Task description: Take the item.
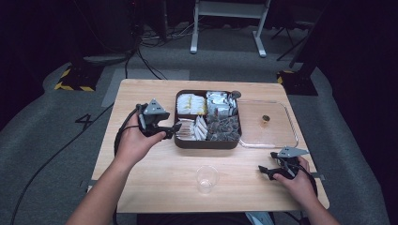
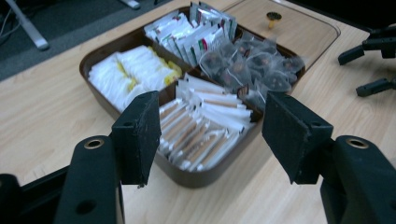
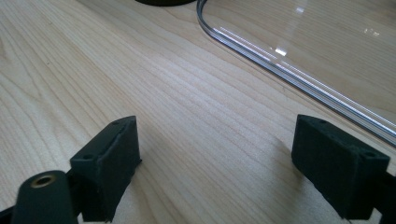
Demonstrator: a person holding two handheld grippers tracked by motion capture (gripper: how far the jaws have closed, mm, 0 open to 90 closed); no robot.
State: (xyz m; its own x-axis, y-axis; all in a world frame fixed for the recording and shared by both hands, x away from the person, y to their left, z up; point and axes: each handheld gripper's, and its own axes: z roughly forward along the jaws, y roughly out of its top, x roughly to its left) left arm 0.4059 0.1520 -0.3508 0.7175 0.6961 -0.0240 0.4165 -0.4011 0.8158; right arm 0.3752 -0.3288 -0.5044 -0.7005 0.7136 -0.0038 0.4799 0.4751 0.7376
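Two tongs stand with jaws apart and empty, but the left tongs [image 2: 208, 135] hover just before the brown box's [image 1: 180, 141] near-left compartment of long paper sachets [image 2: 201, 135], their long axes running toward it, while the right tongs [image 1: 265, 171] rest well apart on the tabletop [image 1: 159, 180].

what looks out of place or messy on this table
Little stands out. The clear lid lies off the brown tray, flat on the table beside it and touching its right side. The packets stay in their four compartments, and the plastic cup stands upright. Nothing is spilled.
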